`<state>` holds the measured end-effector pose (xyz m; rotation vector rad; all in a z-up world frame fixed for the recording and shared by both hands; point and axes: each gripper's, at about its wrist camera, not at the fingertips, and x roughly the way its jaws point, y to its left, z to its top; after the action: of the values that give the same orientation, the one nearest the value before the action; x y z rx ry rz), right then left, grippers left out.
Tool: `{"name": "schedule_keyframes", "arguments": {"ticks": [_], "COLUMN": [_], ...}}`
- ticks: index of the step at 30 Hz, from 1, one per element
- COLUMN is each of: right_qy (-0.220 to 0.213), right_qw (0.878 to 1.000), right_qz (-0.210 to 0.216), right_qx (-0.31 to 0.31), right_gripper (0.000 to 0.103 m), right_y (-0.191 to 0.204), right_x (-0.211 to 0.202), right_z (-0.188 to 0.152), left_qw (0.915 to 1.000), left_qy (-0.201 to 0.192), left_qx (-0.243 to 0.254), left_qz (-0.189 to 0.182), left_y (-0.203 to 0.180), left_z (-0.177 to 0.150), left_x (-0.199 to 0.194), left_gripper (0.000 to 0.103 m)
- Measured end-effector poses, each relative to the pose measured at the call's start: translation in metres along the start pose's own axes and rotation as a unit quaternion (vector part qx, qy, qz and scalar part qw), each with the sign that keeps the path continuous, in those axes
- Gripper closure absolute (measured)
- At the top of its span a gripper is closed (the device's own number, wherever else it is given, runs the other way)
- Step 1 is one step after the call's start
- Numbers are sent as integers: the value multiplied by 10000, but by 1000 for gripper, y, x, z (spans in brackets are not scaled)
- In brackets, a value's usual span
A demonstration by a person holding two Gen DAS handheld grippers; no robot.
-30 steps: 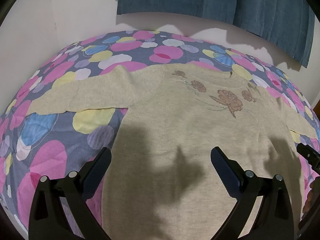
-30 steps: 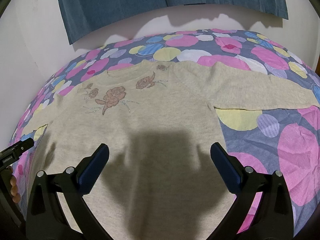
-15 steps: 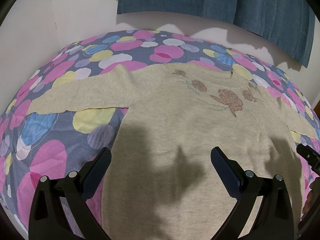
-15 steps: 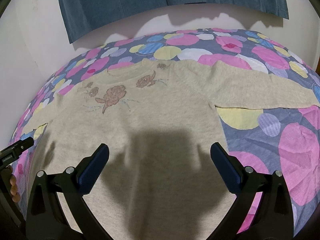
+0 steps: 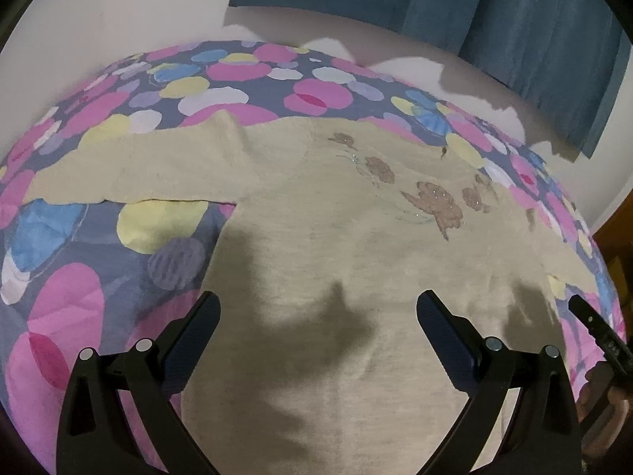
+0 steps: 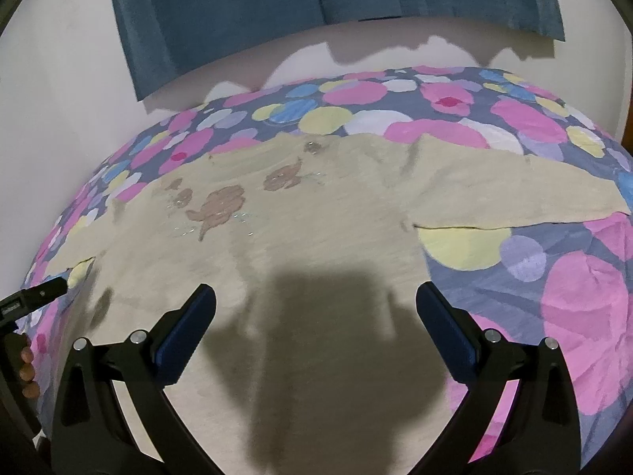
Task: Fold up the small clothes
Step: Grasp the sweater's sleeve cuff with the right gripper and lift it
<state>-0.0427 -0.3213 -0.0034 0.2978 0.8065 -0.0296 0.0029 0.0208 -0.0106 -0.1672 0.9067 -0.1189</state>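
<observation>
While sweater point(image 5: 336, 245) lies flat, curtain point(image 6: 245, 8) behind

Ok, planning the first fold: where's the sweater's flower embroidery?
On the sweater's chest just below the neckline: flower embroidery upper right in the left wrist view, upper left in the right.

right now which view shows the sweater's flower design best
The left wrist view: the flower design lies larger and nearer the middle of the frame, clear of shadow. The right wrist view also shows all of it on the sweater, but smaller and further off to the left.
</observation>
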Motion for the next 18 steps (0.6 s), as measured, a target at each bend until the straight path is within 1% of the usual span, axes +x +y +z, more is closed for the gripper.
{"name": "schedule_keyframes", "arguments": {"ticks": [2, 4, 5, 7, 9, 10, 11, 12, 13, 14, 15, 18], "right_qy": [28, -41, -127, -307, -340, -404, -502, -531, -553, -593, -613, -617], "right_qw": [9998, 9990, 9980, 9957, 9908, 9875, 9821, 9768, 9706, 9603, 9525, 9229], "right_qz": [-111, -297, -396, -443, -625, -643, -652, -709, -754, -745, -756, -834], "right_qx": [156, 345, 475, 758, 1152, 1378, 1697, 1949, 2216, 2624, 2885, 3708], "right_gripper": [2, 2, 2, 2, 2, 3, 4, 8, 21, 29, 38, 38], "right_y": [-13, -29, -43, -76, -111, -130, -158, -178, -199, -231, -251, -316], "right_x": [1, -1, -5, -11, -13, -15, -18, -19, -19, -19, -19, -11], "right_z": [5, 11, 15, 24, 32, 35, 39, 42, 43, 43, 41, 34], "left_qw": [10000, 9999, 9999, 9999, 9998, 9998, 9998, 9998, 9997, 9997, 9996, 9993], "left_qy": [-33, -44, -40, -5, 29, 46, 48, 51, 49, 52, 59, 68], "left_qx": [31, 51, 45, 45, 24, -8, -31, -63, -98, -126, -146, -240], "left_qz": [41, 97, 102, 144, 179, 190, 193, 194, 208, 225, 238, 283], "left_y": [0, -1, 0, 1, 4, 5, 6, 7, 9, 10, 11, 15], "left_z": [1, 3, 3, 3, 4, 5, 5, 6, 6, 7, 7, 9], "left_x": [1, 4, 6, 10, 14, 16, 18, 19, 20, 21, 23, 25], "left_gripper": [4, 4, 4, 4, 4, 4, 4, 4, 4, 4, 4, 4]}}
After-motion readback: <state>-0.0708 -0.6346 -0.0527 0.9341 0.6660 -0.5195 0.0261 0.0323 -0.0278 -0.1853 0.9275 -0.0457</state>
